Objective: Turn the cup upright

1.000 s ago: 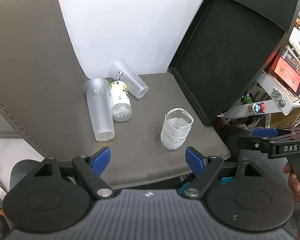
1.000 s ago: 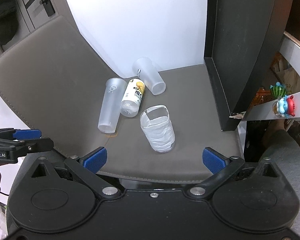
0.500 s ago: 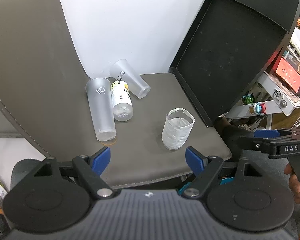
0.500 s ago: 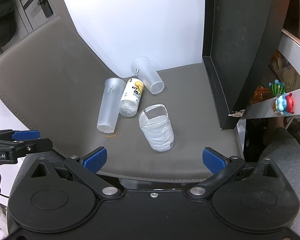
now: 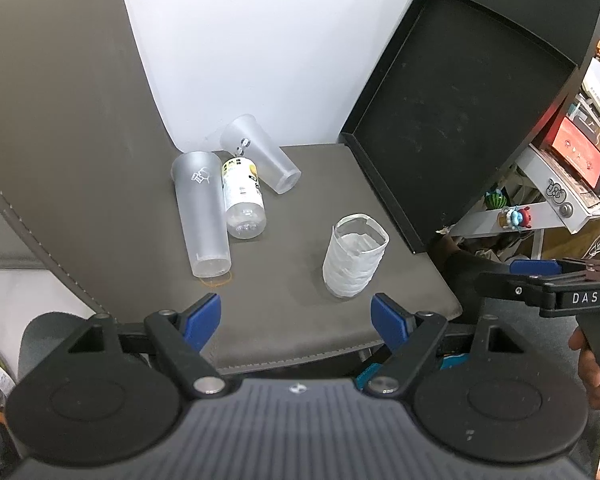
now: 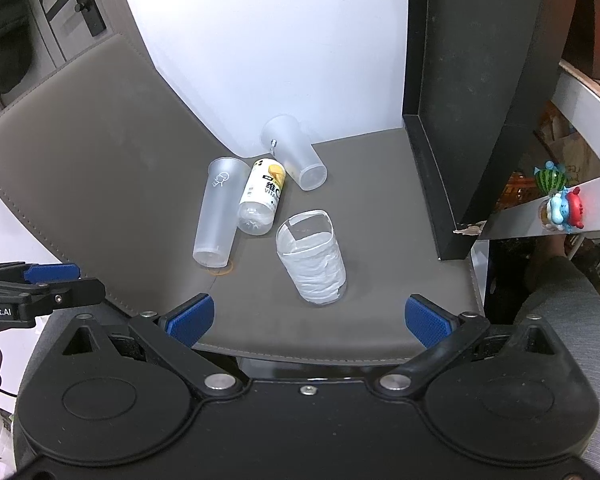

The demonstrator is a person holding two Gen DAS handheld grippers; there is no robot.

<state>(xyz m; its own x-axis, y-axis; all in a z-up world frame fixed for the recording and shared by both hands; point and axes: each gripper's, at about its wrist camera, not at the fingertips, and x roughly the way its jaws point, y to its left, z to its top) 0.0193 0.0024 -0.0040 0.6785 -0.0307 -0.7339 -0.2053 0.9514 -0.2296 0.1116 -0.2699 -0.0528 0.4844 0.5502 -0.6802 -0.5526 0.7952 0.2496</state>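
Observation:
A tall frosted cup [image 5: 202, 216] [image 6: 218, 213] lies on its side on the grey mat [image 5: 292, 320], base towards me. A shorter frosted cup [image 5: 260, 154] [image 6: 294, 152] lies on its side behind it. A white paper-wrapped cup [image 5: 354, 256] [image 6: 312, 258] stands upright nearer me. My left gripper [image 5: 296, 318] is open and empty, held back above the mat's front edge. My right gripper [image 6: 308, 318] is open and empty, also near the front edge; it shows from the side in the left wrist view [image 5: 540, 276].
A small bottle with a white and yellow label [image 5: 242, 196] [image 6: 262, 198] lies between the two fallen cups. A black tray [image 5: 452, 120] [image 6: 460, 80] leans upright at the right. A shelf with small toys [image 6: 560, 200] stands further right. The white wall [image 5: 260, 40] is behind.
Both grippers have drifted slightly; the view of the cups has shifted a little. Nothing on the mat has moved and both grippers stay open.

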